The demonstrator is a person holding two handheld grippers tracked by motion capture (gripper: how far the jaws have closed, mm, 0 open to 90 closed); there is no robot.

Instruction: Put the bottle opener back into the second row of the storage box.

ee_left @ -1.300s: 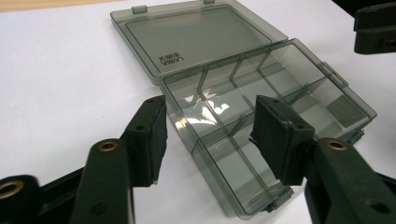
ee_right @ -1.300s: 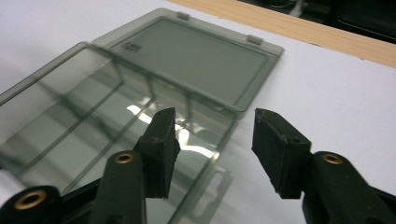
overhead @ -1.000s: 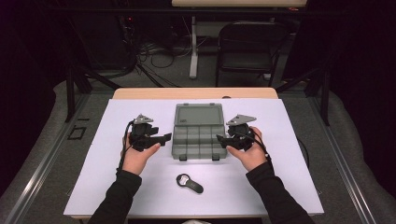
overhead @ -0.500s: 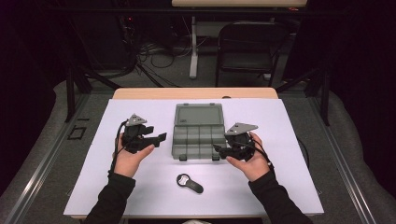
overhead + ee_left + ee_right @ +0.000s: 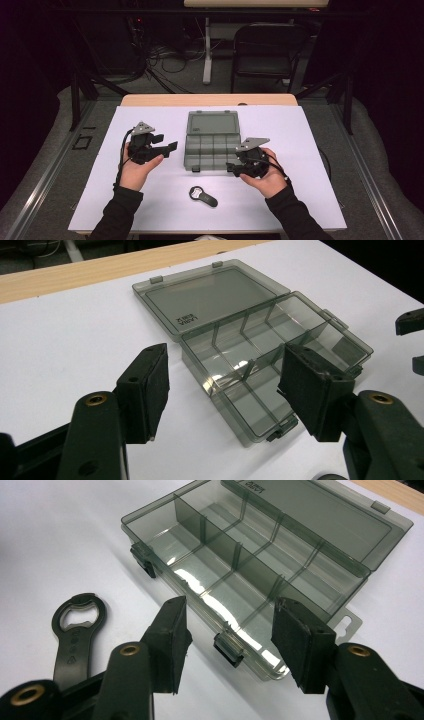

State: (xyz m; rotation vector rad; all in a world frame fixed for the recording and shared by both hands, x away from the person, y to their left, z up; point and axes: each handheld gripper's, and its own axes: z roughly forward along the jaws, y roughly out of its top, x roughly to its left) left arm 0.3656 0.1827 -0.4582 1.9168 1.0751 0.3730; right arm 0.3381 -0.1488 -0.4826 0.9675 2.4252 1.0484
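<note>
Two grippers flank an open smoky-grey compartment box (image 5: 212,142) lying mid-counter (image 5: 310,150) with its lid folded flat behind. Left gripper (image 5: 167,146) hovers beside the box's left wall, jaws wide, nothing between them. Right gripper (image 5: 231,167), at the front right corner, has just been closing its jaws; the right gripper view shows them half-wide, straddling a front latch (image 5: 227,652) untouched. A black bottle opener (image 5: 203,195) lies just before the box.
</note>
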